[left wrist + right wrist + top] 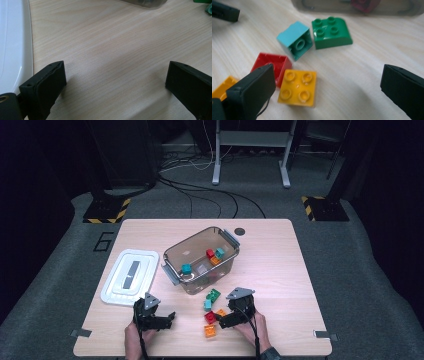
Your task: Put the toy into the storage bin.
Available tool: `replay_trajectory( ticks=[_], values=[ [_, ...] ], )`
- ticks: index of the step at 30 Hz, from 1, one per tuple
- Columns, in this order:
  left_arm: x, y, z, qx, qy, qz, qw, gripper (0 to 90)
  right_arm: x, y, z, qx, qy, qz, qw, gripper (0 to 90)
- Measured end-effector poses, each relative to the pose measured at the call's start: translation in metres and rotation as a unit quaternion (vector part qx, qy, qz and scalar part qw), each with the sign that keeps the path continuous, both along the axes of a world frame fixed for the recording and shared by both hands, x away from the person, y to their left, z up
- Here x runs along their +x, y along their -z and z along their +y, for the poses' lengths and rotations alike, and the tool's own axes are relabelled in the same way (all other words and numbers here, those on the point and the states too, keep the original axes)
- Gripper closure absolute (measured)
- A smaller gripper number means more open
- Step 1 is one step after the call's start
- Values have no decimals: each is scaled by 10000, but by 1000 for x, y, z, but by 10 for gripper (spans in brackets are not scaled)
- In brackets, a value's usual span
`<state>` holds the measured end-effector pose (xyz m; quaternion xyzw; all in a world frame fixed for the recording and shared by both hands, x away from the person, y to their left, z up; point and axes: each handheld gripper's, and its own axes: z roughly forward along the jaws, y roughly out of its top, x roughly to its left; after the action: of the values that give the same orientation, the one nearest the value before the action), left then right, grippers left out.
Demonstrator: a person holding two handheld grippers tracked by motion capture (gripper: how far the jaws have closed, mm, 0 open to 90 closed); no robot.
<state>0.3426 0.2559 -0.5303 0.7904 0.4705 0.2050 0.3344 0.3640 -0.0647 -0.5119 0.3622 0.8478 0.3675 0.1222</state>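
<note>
Near the table's (280,250) front edge, loose studded plastic bricks lie clustered before the right gripper (325,87), whose jaws stand spread and empty: a yellow brick (298,88) lies between them, touching a hollow red brick (272,66), with a teal brick (295,40) and a curved-top green brick (331,33) touching each other farther on. Another orange brick (222,88) peeks past the left jaw. Beyond stands a clear bin (200,262) holding red, orange and teal bricks. Left gripper (116,80) hangs released over bare pale wood, beside a smooth white lid (11,47).
</note>
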Motion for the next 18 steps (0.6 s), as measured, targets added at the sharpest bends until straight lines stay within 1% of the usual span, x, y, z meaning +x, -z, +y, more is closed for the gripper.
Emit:
replay_trajectory(
  ticks=[1,3,4,5,6,7,8,9,10,11,12,13,15,17,18],
  values=[
    [0,0,0,-3,1,-1,10000,27,-2,1,0,-11,-19,-38,10000,0],
    [0,0,0,-5,-2,0,10000,27,-5,3,0,-32,-18,3,10000,0],
    [0,0,0,-5,-1,2,10000,27,-6,5,0,-56,-25,-55,10000,0],
    [0,0,0,-4,-3,0,10000,27,-8,6,1,-83,8,-26,10000,0],
    [0,0,0,-5,-4,-11,10000,27,-9,7,0,-107,-18,-74,9999,0],
    [0,0,0,-4,-5,-12,10000,27,-11,7,1,-101,70,-47,9999,6],
    [0,0,0,-2,-5,-4,10000,27,-11,8,0,-133,50,-92,9999,8],
    [0,0,0,-4,-4,-2,10000,27,-12,9,0,-144,113,-70,9998,17],
    [0,0,0,-11,-7,3,10000,27,-12,10,-1,-144,133,-119,9997,31],
    [0,0,0,-5,-6,-1,10000,27,-12,10,-2,-173,145,-107,9997,46],
    [0,0,0,-6,-10,-10,10000,27,-12,11,-3,-168,158,-142,9996,68],
    [0,0,0,-2,-6,-12,10000,27,-13,11,-3,-148,182,-119,9997,99],
    [0,0,0,-5,-7,-11,10000,27,-14,11,-3,-155,164,-158,9996,180],
    [0,0,0,-10,-10,-11,10000,28,-16,11,-3,-192,120,-249,9994,331],
    [0,0,0,-2,-4,-16,10000,27,-17,10,-2,-193,106,-252,9994,377]
  ],
)
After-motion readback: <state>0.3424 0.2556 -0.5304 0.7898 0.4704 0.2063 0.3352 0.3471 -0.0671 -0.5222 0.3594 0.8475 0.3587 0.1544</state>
